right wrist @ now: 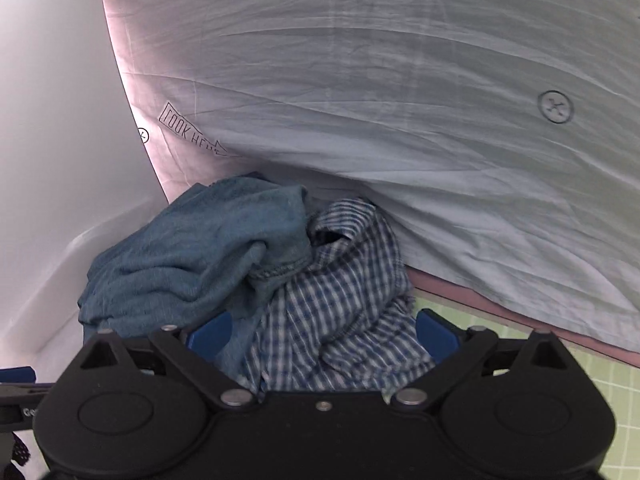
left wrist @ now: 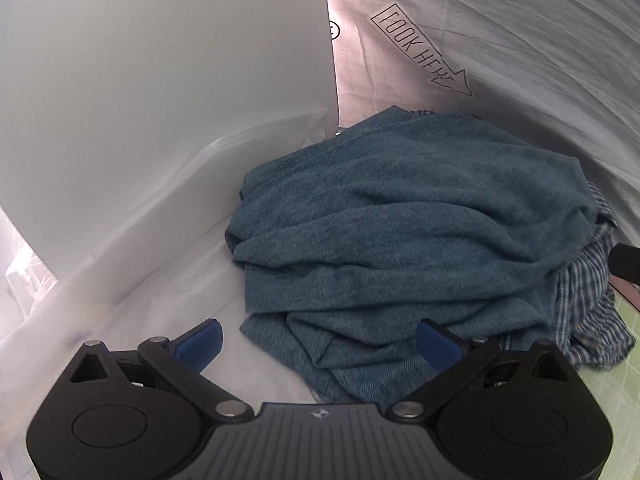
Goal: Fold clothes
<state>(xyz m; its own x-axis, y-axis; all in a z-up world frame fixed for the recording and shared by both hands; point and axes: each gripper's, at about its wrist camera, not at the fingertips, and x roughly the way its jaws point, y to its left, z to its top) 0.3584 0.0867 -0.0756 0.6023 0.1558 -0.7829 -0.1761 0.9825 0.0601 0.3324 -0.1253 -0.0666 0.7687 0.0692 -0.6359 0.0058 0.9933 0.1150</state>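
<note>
Both the left gripper and right gripper gape wide, the towel at 12 o'clock, the checked shirt between the right's fingers.

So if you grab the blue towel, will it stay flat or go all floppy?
Probably floppy: the blue towel already lies crumpled in soft folds. It may drag the checked shirt along, since they lie bunched together. It looks thick, so likely heavier than the shirt.

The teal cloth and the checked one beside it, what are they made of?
The teal cloth looks like terry or a soft knit: fuzzy, matte, thick folds. The checked shirt seems a thin woven cotton, with a crisp blue-and-white weave and fine crinkles. The fibre itself can't be confirmed by sight.
</note>
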